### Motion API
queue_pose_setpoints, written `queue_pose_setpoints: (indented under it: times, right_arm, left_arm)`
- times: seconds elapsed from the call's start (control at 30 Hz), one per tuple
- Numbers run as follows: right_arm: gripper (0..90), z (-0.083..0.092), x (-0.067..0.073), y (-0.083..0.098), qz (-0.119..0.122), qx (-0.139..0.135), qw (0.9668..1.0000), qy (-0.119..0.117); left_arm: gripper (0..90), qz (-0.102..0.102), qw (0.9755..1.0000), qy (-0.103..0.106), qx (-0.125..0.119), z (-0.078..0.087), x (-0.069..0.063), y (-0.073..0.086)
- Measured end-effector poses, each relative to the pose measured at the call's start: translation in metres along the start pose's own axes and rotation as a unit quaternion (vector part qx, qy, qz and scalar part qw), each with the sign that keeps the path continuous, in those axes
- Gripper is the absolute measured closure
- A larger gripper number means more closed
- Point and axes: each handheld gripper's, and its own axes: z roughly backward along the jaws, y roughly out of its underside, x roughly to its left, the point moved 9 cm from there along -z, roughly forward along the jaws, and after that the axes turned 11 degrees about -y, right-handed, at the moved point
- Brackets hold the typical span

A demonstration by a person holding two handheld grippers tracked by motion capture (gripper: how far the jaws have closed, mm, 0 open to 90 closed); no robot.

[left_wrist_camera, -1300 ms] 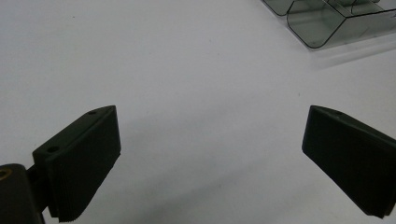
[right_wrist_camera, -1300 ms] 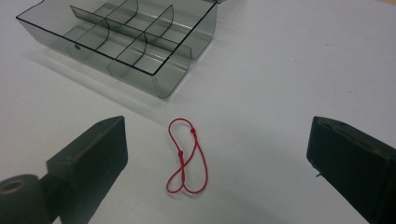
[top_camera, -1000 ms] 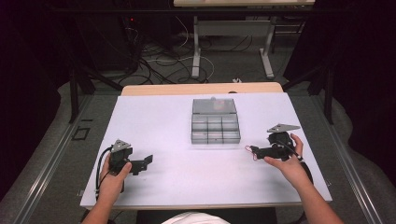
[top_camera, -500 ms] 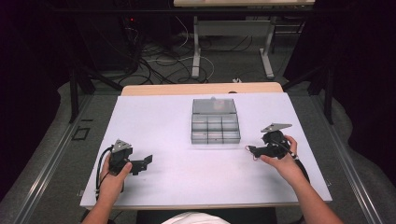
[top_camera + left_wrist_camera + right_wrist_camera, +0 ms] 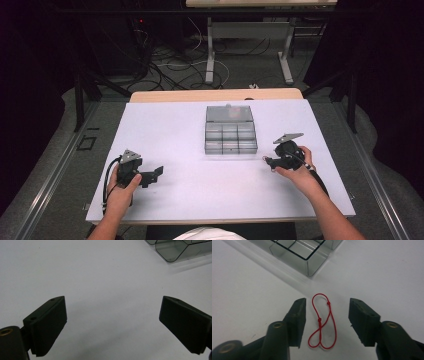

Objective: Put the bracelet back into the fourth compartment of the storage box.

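1. Red cord [image 5: 322,321], thin and knotted, lies in a twisted loop flat on the white counter [image 5: 180,140]; in the right gripper view it sits between the two black jaws, touching neither.
2. Right gripper [image 5: 327,315]: its jaws have just been closing, yet they stand apart on either side of the cord, with bare counter showing between each pad and the loop.
3. In the high view the right gripper [image 5: 270,162] is held low over the counter at the person's right, just beside the near right corner of the clear compartment box [image 5: 230,131], with the cord as a faint red speck at its tips.
4. Clear compartment box: it stands at the middle of the counter, its lid tilted up at the far side, its divided cells facing up; its near corner shows just beyond the cord in the right gripper view [image 5: 312,262].
5. Left gripper [image 5: 112,322]: its jaws stand wide apart over bare counter, holding nothing. In the high view the left gripper [image 5: 156,174] sits at the person's left, well apart from box and cord.
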Motion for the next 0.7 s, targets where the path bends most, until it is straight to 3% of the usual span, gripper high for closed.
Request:
queue_pose_setpoints:
  times: [0.17,0.6,0.7]
  right_arm:
    - [56.0,-0.0028,-0.0006,0.0009,-0.006,0.005,1.0,-0.001]
    - [70.4,-0.0101,0.0018,0.0056,-0.072,0.024,0.9967,-0.029]
    - [71.3,-0.0108,-0.0006,0.0066,-0.072,0.026,0.9967,-0.028]
  left_arm:
    - [8.1,0.0,1.0,0.001,0.0,0.0,-0.0004,0.0]
    - [8.1,0.003,1.0,-0.002,-0.007,-0.0014,-0.0009,-0.0006]
    - [8.1,0.003,1.0,-0.002,-0.007,-0.0016,-0.0009,-0.0005]
